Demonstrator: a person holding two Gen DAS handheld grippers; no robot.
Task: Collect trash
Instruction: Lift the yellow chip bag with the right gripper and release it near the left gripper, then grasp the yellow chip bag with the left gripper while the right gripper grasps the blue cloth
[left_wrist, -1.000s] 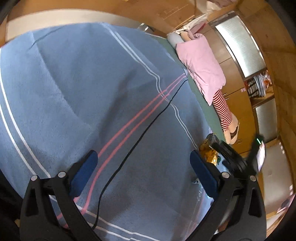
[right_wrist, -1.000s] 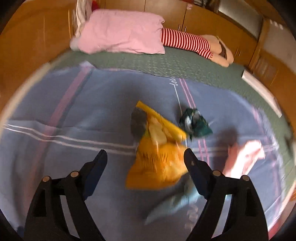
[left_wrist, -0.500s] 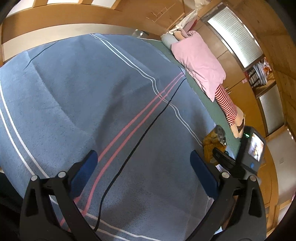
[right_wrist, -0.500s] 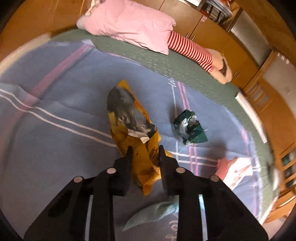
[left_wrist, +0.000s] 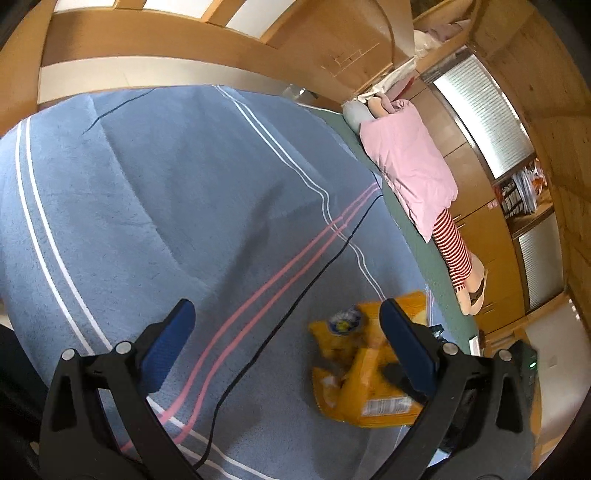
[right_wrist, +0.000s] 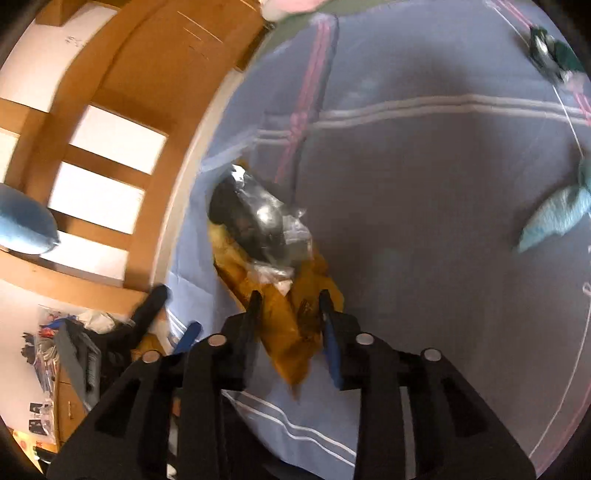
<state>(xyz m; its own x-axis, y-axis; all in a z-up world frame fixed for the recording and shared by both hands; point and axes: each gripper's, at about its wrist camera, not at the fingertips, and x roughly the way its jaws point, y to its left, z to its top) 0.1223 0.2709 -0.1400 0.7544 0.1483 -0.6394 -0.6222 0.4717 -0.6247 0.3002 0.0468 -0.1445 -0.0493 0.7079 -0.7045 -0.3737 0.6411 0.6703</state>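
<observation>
My right gripper (right_wrist: 290, 308) is shut on a crumpled yellow snack bag (right_wrist: 280, 291) with a silver lining and holds it lifted over the blue blanket (right_wrist: 424, 221). The same bag (left_wrist: 362, 380) shows in the left wrist view, low right, just behind my left gripper's right finger. My left gripper (left_wrist: 284, 332) is open and empty above the blue striped blanket (left_wrist: 166, 192). A green wrapper (right_wrist: 552, 55) lies far off at the upper right. A light blue crumpled piece (right_wrist: 557, 214) lies at the right.
A pink pillow (left_wrist: 410, 162) and a doll with red-striped legs (left_wrist: 452, 251) lie on the green mat (left_wrist: 432, 258) by wooden cabinets. A thin black cable (left_wrist: 291, 302) runs across the blanket. A wooden frame with windows (right_wrist: 92, 166) stands left.
My right gripper has closed on the yellow bag, lifted it and swung left toward my left gripper. The bag has come into the left wrist view.
</observation>
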